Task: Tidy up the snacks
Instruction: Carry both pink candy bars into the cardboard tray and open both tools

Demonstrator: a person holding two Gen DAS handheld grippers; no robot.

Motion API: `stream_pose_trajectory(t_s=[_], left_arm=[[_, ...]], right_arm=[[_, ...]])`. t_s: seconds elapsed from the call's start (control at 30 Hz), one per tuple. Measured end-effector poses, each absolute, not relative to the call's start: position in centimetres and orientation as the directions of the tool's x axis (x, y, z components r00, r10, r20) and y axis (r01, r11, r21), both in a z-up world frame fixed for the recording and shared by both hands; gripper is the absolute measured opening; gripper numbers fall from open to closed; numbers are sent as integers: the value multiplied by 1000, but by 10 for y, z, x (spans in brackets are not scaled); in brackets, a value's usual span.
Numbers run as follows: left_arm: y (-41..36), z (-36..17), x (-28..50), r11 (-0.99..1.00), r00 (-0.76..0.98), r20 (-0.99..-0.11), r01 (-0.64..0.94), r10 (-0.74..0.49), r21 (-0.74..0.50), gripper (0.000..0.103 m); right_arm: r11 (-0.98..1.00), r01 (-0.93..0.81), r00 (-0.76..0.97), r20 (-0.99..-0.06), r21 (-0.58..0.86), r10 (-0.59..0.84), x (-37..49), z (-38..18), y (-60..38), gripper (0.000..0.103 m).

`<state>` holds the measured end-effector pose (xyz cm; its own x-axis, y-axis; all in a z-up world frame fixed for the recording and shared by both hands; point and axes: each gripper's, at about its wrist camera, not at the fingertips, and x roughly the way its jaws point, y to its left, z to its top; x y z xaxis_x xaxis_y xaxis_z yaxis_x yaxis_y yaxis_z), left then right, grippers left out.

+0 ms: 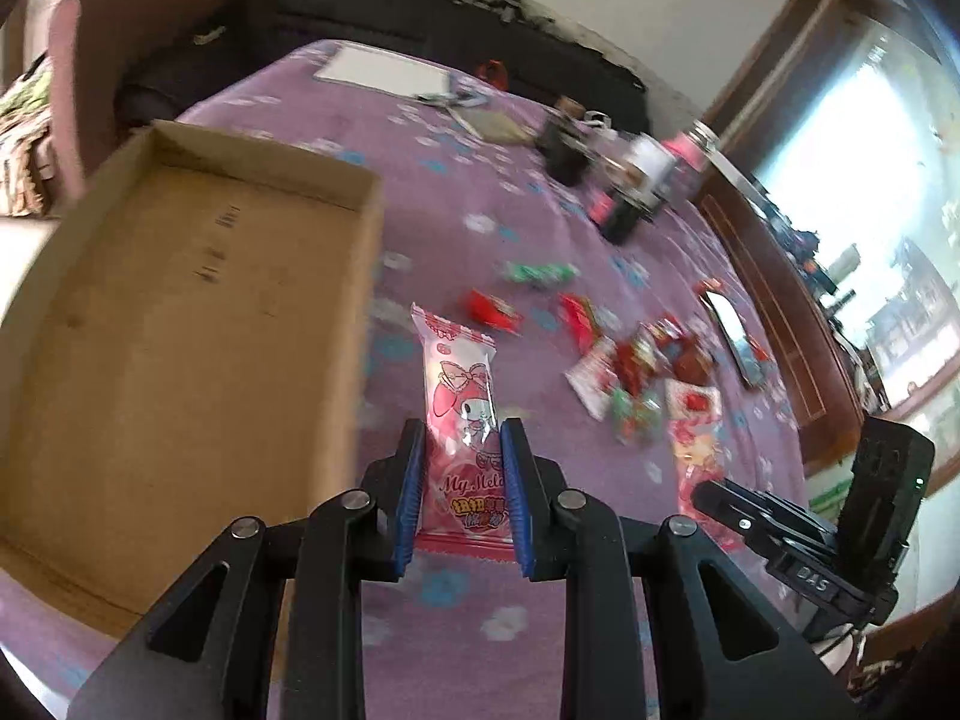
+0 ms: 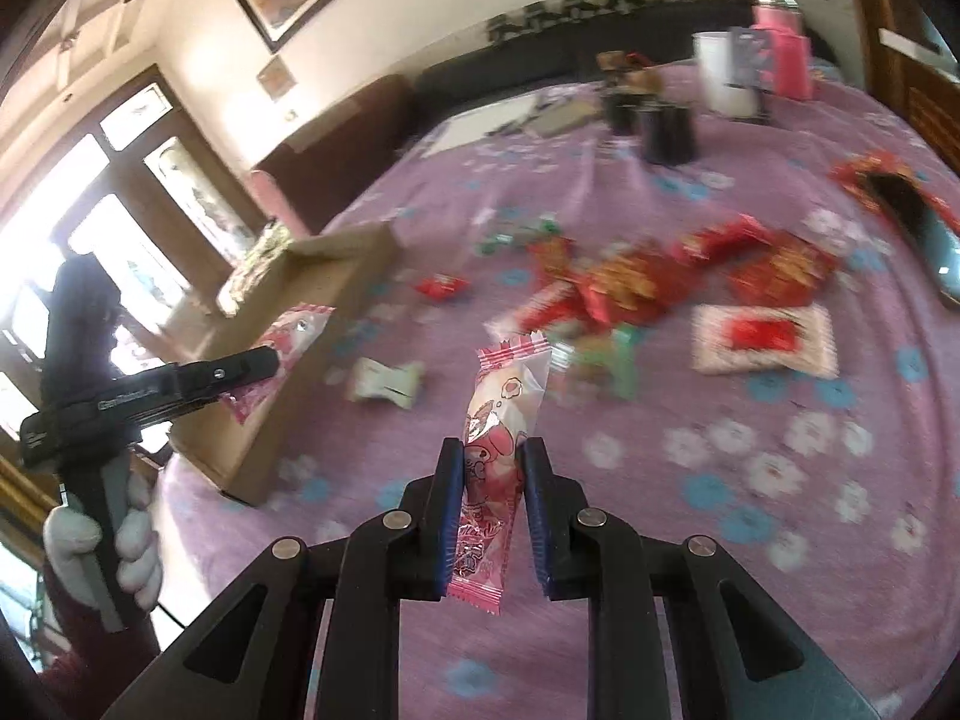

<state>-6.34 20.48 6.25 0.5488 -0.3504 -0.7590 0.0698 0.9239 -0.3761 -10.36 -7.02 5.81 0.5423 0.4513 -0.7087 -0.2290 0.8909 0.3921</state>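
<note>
The cardboard box (image 1: 180, 300), open-topped and shallow, fills the 9 o'clock side of the left wrist view on the purple flowered cloth (image 1: 456, 630). The loose snack pile (image 1: 648, 372) lies toward 2 o'clock, well apart from the box. The left gripper (image 1: 459, 498) is clamped on 1 pink snack packet (image 1: 459, 396), gripped near its lower half; the right gripper (image 2: 492, 516) pinches a 2nd pink packet (image 2: 501, 420) the same way. Both look light, soft and crinkly with slick film, so a mid-body grip probably holds better than the sealed ends.
</note>
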Motion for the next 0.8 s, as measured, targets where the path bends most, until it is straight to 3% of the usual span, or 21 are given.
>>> stream_pose_trajectory(t_s=[0.13,0.37,0.8], left_arm=[[234,70,-45,945,576,-766,35,-284,-324,22],[282,60,13,926,582,-760,-30,-290,-376,22],[320,14,76,886,517,-799,-153,-306,-438,22]], right_arm=[[856,-287,511,-687,431,517,-77,70,-34,20],[793,-350,439,-661,498,608,-14,81,43,20],[841,-370,390,-756,396,527,88,56,148,20]])
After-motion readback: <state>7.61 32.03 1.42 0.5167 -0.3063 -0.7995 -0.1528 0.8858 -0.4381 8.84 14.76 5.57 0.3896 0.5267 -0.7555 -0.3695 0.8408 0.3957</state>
